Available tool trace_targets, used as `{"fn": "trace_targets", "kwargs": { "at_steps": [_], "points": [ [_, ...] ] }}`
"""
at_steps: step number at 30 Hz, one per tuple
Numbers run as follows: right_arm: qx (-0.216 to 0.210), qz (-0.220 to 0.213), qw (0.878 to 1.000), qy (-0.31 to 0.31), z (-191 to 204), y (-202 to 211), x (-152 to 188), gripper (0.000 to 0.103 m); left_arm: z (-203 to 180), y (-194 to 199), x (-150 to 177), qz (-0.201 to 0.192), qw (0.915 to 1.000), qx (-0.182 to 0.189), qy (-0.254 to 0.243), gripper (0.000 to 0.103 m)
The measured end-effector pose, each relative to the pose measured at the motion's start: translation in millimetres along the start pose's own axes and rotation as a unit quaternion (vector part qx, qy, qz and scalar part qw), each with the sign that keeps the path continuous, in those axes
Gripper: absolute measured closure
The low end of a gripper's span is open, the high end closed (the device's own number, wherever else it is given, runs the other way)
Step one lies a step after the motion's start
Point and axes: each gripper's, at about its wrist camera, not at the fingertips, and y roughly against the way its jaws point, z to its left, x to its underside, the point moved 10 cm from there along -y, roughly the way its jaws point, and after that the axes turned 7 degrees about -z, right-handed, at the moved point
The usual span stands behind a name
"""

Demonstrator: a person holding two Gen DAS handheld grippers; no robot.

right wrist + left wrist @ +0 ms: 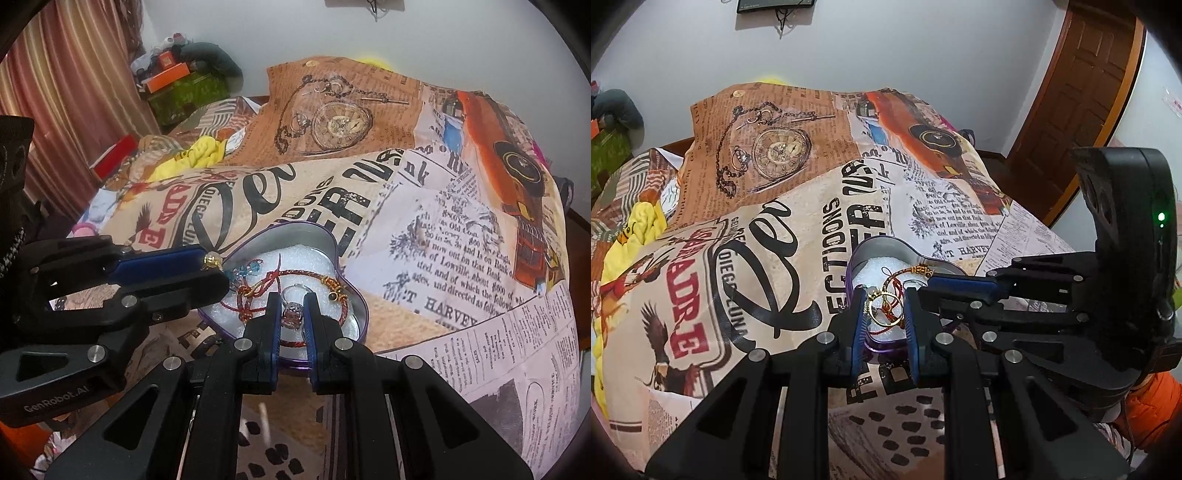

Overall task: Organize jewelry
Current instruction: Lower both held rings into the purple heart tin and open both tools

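Note:
A heart-shaped purple tin (352, 295) with white foam lining sits on the printed bedcover; it also shows in the left wrist view (875, 251). A red cord bracelet (295, 275) with gold beads lies in it, beside a small blue piece (245, 269). My left gripper (884, 310) is shut on a gold hoop earring (882, 314) just over the tin; its pearl end (212, 258) shows at the finger's tip in the right wrist view. My right gripper (291, 314) is shut on a silver stone ring (291, 312) over the tin.
The bedcover (424, 229) with newspaper, watch and car prints is rumpled and rises behind the tin. Yellow cloth (195, 155) and stacked boxes (177, 81) lie at the back left by a curtain. A wooden door (1082, 96) stands at the right.

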Motion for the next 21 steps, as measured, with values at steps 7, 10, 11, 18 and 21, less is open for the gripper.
{"fn": "trace_targets", "kwargs": {
  "at_steps": [7, 10, 11, 18, 21],
  "points": [
    [0.008, 0.001, 1.0, 0.001, -0.5, 6.8, -1.5, 0.087, -0.1, 7.8, -3.4, -0.001, 1.0, -0.005, 0.001, 0.085],
    [0.014, -0.004, 1.0, 0.005, 0.4, 12.8, -3.2, 0.084, -0.5, 16.1, -7.0, -0.009, 0.9999, -0.006, 0.003, 0.085],
    [0.014, -0.006, 1.0, 0.006, 0.8, 15.3, -3.9, 0.084, -0.7, 19.3, -8.2, -0.011, 0.9999, -0.007, 0.002, 0.085],
    [0.017, -0.017, 1.0, 0.01, 6.7, 33.9, -8.4, 0.083, -3.9, 41.8, -12.9, -0.022, 0.9997, -0.014, -0.005, 0.085],
    [0.02, -0.023, 0.999, 0.011, 9.1, 42.6, -9.7, 0.083, -6.2, 50.5, -12.8, -0.025, 0.9995, -0.017, -0.01, 0.085]
  ]
}}
